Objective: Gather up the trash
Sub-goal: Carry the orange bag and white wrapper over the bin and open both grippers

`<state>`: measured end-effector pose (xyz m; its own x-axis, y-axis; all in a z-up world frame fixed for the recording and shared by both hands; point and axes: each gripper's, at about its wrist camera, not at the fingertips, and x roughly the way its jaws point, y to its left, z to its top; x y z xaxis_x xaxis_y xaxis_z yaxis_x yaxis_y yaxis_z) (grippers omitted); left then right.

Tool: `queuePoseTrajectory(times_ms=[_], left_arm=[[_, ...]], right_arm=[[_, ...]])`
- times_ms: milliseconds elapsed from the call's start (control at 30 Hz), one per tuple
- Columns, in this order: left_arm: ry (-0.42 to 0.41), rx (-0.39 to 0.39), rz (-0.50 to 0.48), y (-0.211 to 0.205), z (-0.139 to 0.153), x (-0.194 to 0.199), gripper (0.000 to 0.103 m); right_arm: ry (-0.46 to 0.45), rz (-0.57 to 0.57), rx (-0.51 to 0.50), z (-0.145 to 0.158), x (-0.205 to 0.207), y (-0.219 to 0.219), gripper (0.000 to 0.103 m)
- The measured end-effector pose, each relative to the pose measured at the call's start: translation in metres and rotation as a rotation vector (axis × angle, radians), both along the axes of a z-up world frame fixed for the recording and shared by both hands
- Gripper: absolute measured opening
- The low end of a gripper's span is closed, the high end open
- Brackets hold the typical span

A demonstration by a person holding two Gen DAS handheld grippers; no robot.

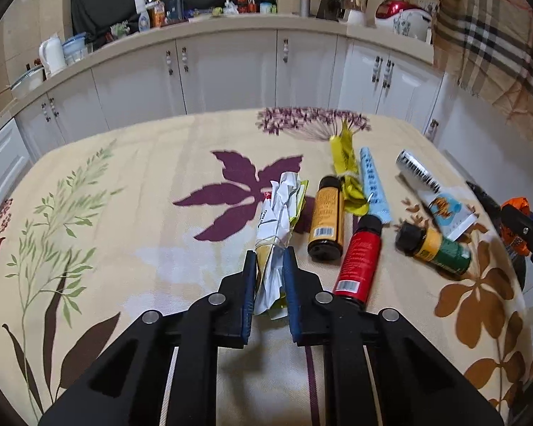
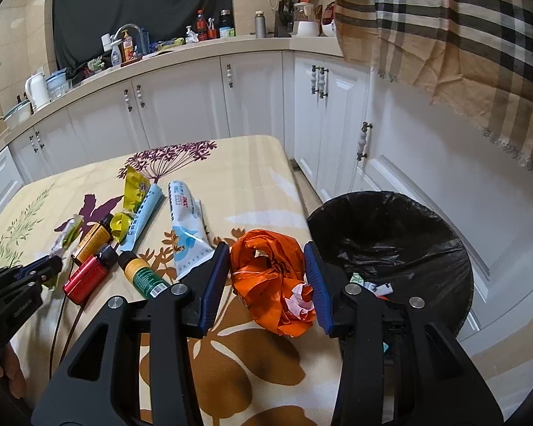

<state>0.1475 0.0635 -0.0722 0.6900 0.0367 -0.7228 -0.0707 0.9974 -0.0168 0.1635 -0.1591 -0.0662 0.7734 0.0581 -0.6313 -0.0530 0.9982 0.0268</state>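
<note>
A home kitchen: white cabinets (image 1: 227,71) under a cluttered counter (image 1: 231,23), with a tap (image 2: 126,32), kettle (image 1: 53,53) and knife block (image 1: 330,3) toward twelve o'clock.

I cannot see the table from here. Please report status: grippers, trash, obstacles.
Left gripper shut on white wrapper. Right gripper shut on orange bag, beside the bin. Bottles, wrappers remain on table. Nothing blocking.

White kettle (image 1: 53,53), knife block (image 1: 329,6), plaid cloth (image 2: 444,35), white cabinets (image 2: 181,106)
</note>
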Motion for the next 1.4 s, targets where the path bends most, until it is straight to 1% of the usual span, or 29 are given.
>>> queuePoseTrajectory(times_ms=[100,267,367,600,967,1133,1400], left_arm=[[-0.034,-0.01,-0.005,-0.004,0.012,-0.005,0.016],[-0.094,-0.019,-0.044,-0.023,0.033,-0.009,0.016],[-0.116,-0.022,-0.094,-0.046,0.041,-0.006,0.016],[-0.142,-0.044,-0.185,-0.098,0.049,0.007,0.016],[-0.135,-0.022,-0.289,-0.178,0.044,0.035,0.016],[-0.125,0.003,-0.322,-0.208,0.035,0.047,0.016],[-0.093,0.042,-0.348,-0.243,0.016,0.068,0.016]], right_arm=[[-0.015,-0.015,0.0,0.004,-0.002,-0.007,0.042],[-0.046,-0.048,-0.007,0.012,-0.005,-0.023,0.042],[-0.062,-0.074,-0.013,0.017,-0.004,-0.036,0.042],[-0.087,-0.149,-0.03,0.02,0.0,-0.072,0.042],[-0.083,-0.233,-0.044,0.011,0.009,-0.12,0.042],[-0.077,-0.259,-0.036,0.005,0.015,-0.136,0.042],[-0.08,-0.306,-0.036,-0.003,0.028,-0.155,0.042]])
